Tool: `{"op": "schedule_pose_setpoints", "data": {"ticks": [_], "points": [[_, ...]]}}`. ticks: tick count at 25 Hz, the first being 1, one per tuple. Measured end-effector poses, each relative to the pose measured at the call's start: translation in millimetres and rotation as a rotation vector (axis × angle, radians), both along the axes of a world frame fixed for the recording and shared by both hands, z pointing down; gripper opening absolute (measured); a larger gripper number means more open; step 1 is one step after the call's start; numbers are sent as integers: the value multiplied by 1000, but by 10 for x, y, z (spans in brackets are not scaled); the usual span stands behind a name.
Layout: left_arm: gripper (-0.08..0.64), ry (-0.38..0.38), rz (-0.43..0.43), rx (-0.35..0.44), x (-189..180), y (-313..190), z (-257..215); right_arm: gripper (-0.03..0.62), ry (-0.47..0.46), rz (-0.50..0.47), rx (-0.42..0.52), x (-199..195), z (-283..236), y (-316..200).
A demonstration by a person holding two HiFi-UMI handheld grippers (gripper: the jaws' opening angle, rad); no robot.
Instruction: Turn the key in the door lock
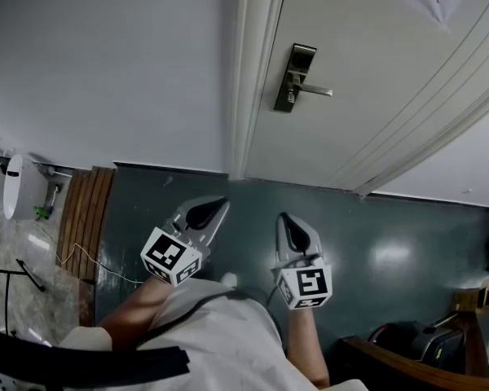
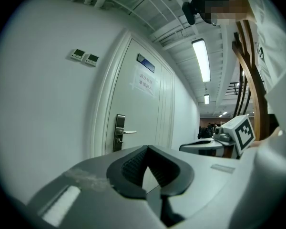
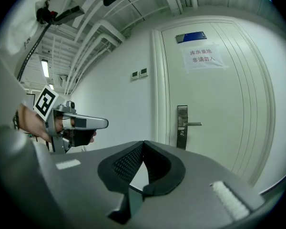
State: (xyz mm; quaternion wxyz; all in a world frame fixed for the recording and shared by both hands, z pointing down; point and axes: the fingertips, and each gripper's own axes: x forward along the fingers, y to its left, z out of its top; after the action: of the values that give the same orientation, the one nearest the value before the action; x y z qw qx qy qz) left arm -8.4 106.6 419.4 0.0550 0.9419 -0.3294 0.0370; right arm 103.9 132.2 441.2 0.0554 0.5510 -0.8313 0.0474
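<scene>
The tall brushed-metal lock plate, lever pointing right, stands upright on the white panelled door, far ahead. Any key in it is too small to make out. The right claw lines up almost straight with it; the left claw sits further left. Both are clenched on nothing, well apart from the door.

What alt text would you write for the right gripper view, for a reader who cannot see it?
The right hand-held gripper, jaws shut and empty, points at a closed white door with a metal lever handle and lock plate. A paper notice hangs on the door; at the left, a hand holds the left hand-held gripper.
</scene>
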Motion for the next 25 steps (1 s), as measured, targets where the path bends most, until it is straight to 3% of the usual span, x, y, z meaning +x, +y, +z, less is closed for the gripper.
{"op": "schedule_pose_setpoints", "data": {"ticks": [12, 25], "points": [[6, -3, 17, 5, 73, -183, -5, 8, 0, 16, -1, 49, 20, -195], [6, 15, 48, -8, -21, -1024, -34, 8, 24, 42, -19, -63, -26, -1002]]}}
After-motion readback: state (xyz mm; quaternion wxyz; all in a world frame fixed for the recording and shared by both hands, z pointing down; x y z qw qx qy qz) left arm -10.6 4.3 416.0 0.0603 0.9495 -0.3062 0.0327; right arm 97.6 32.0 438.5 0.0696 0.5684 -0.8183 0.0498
